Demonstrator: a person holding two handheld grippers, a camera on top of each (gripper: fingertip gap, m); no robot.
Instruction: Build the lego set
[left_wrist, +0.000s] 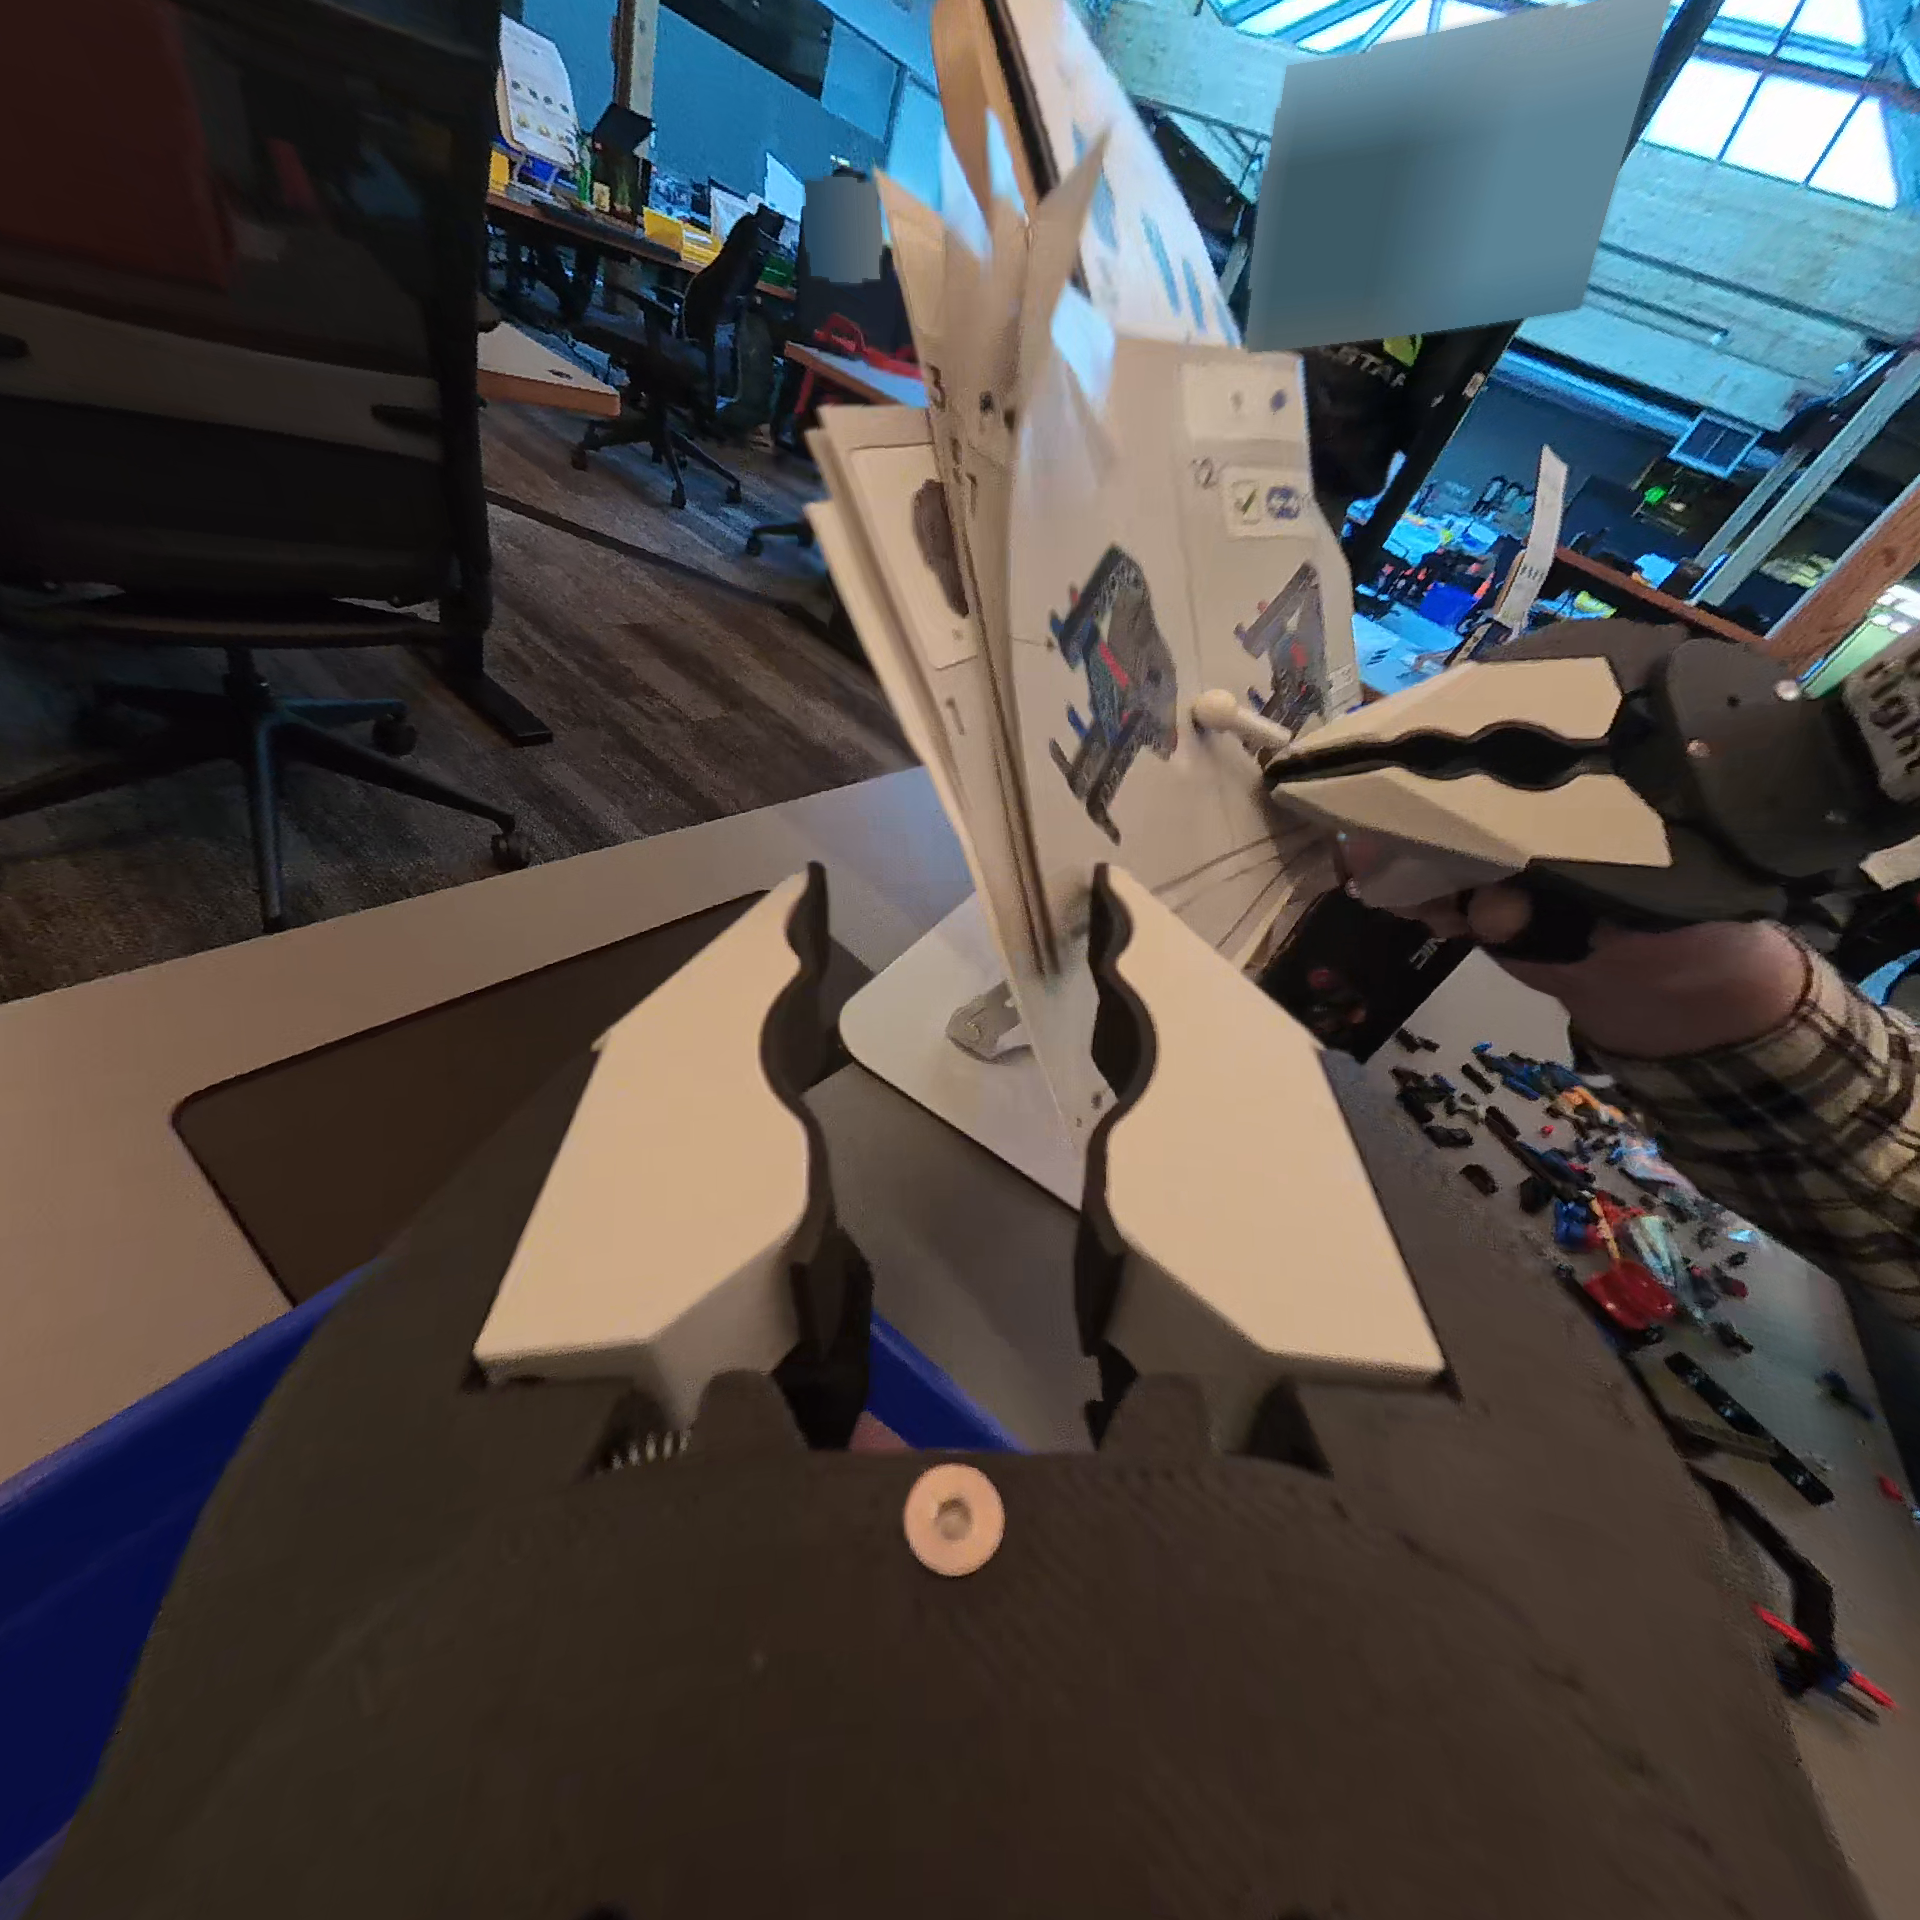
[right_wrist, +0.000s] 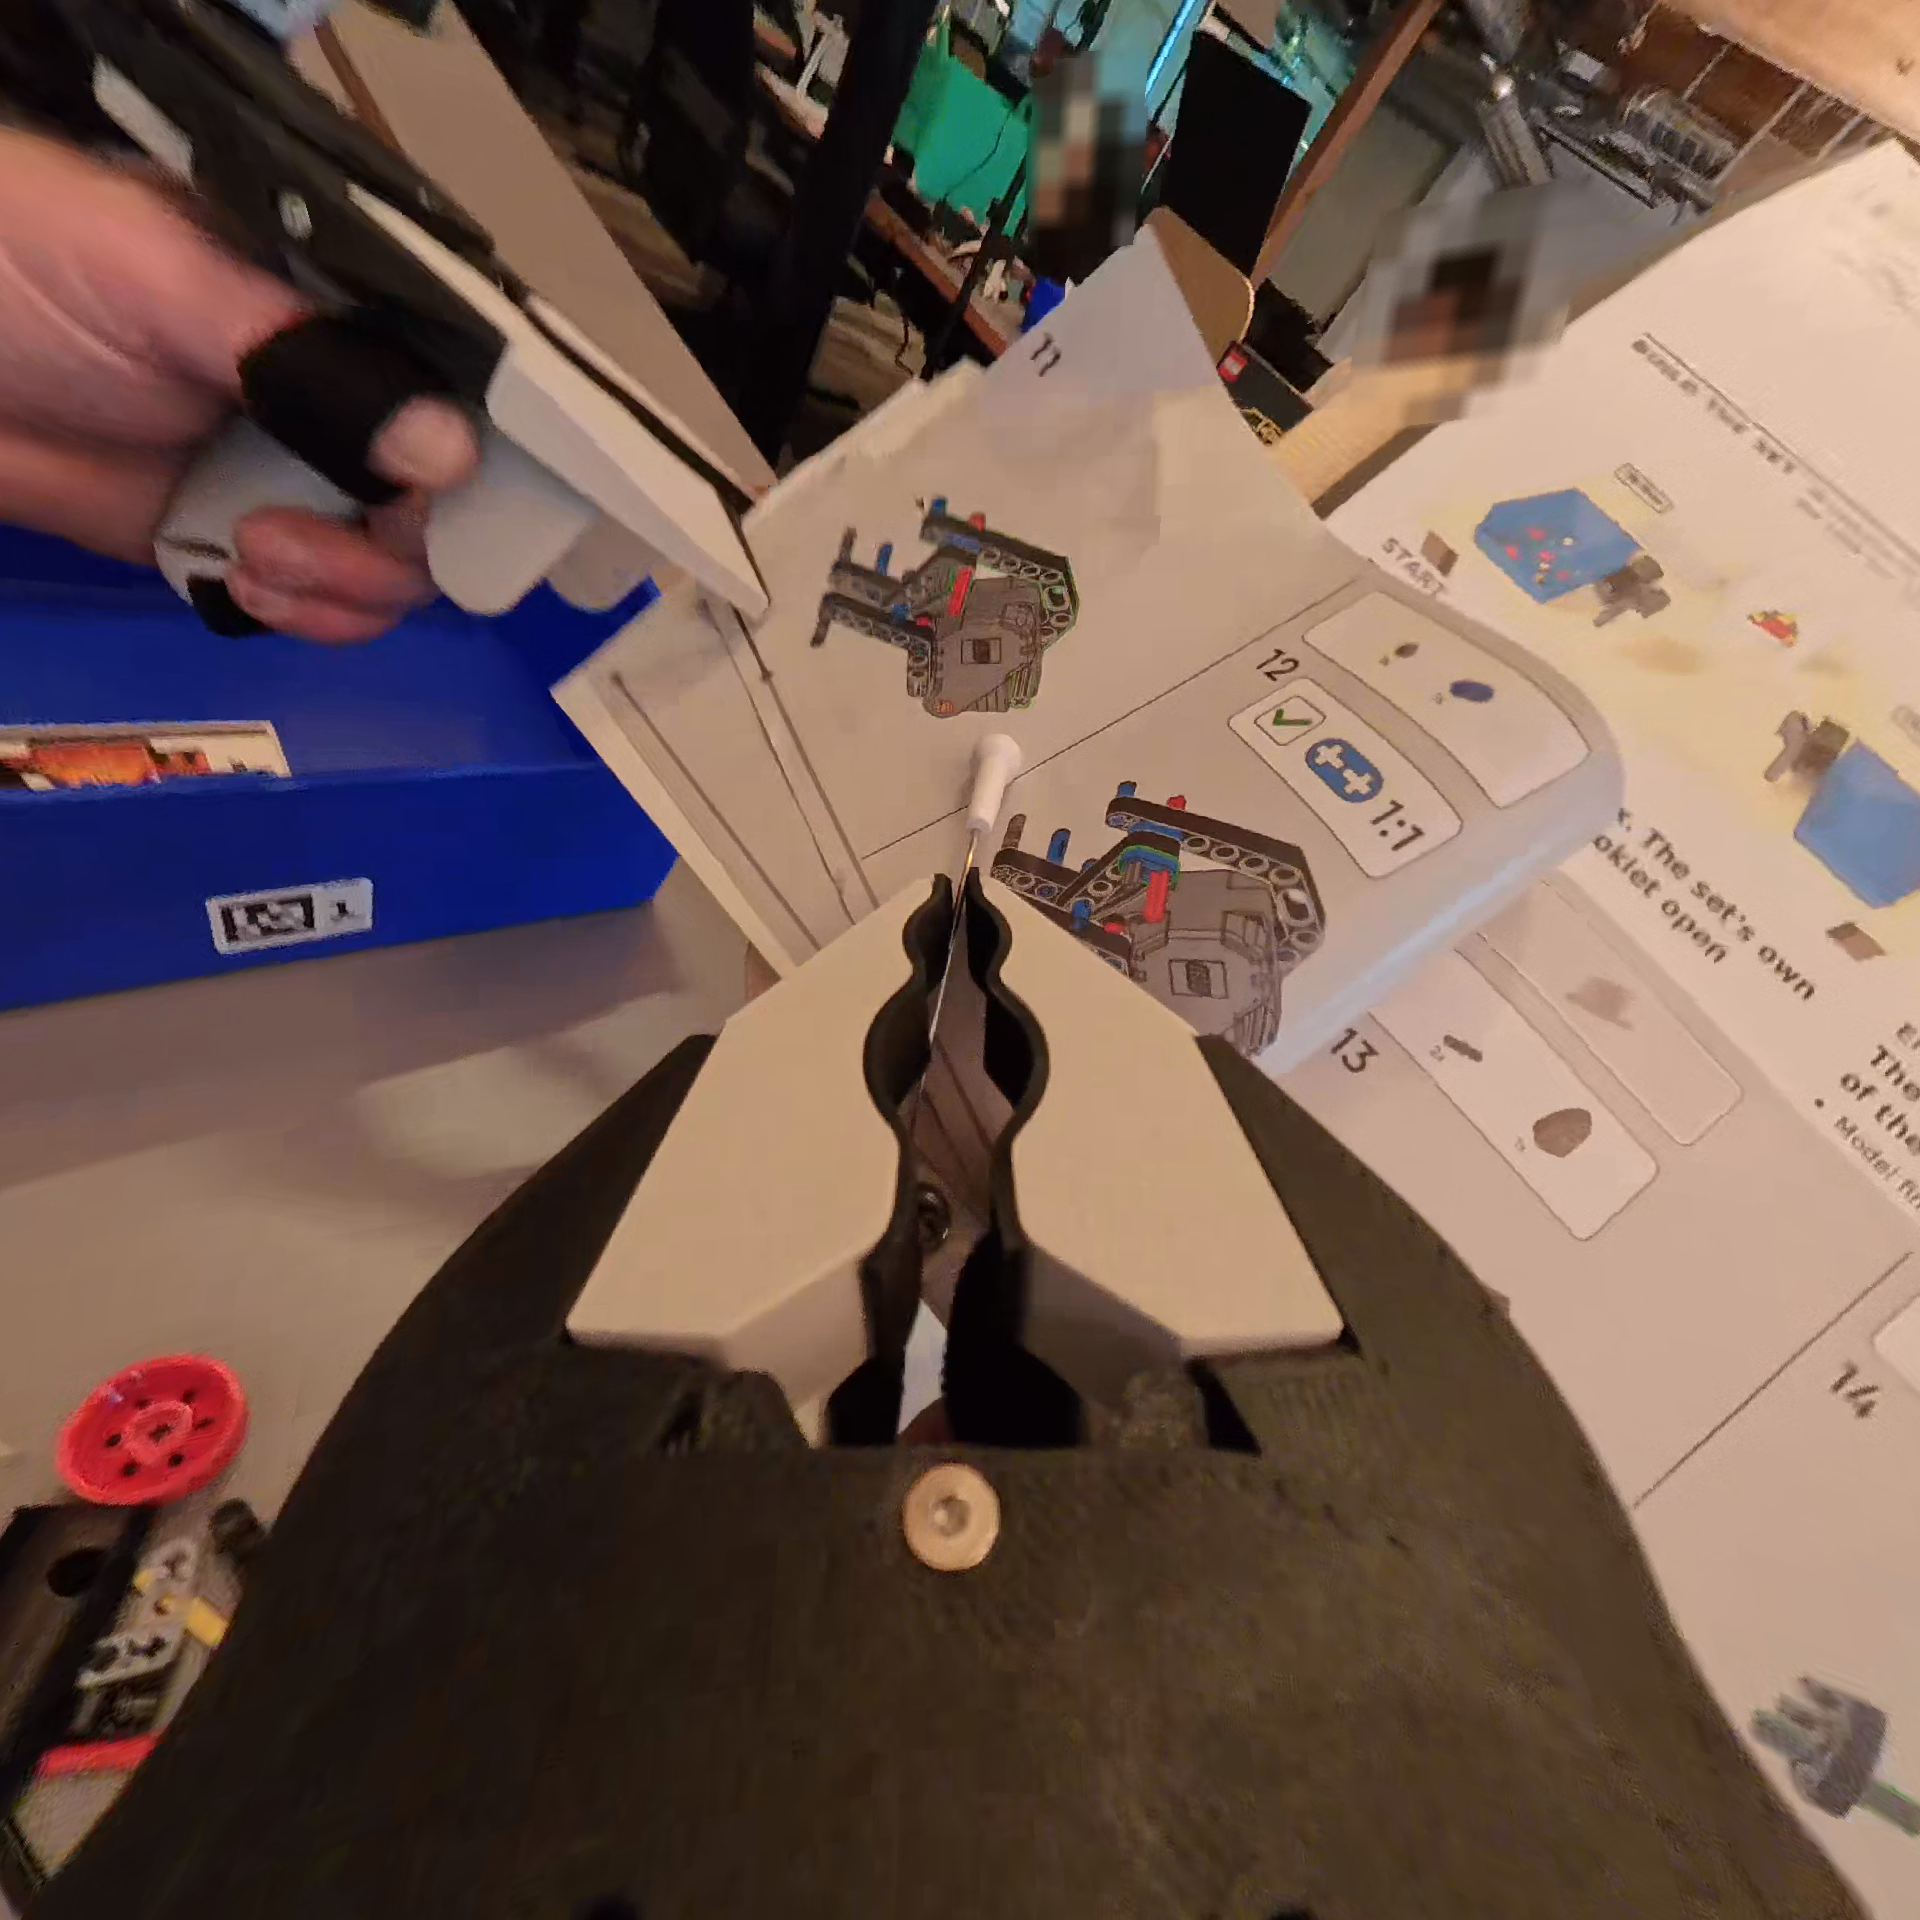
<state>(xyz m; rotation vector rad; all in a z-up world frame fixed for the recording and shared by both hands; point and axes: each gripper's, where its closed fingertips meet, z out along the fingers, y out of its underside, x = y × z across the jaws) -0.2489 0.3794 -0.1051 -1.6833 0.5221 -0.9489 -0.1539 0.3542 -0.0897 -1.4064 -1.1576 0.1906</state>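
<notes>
Daylight is admitted through skylight windows (left_wrist: 1766, 114) at the upper right of the left wrist view, where they are overexposed, and a cool bluish cast is given to that room. A warmer, yellowish tone is seen in the right wrist view. Motion blur is shown on the flipping booklet pages (left_wrist: 997, 312) and on the hand (right_wrist: 156, 416). Straight edges are bent toward the borders by wide-angle distortion.

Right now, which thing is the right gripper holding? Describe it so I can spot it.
Find the open instruction booklet standing on the grey table. The right gripper pinches a thin white-tipped pin against the page, the only slim white stick there.
</notes>
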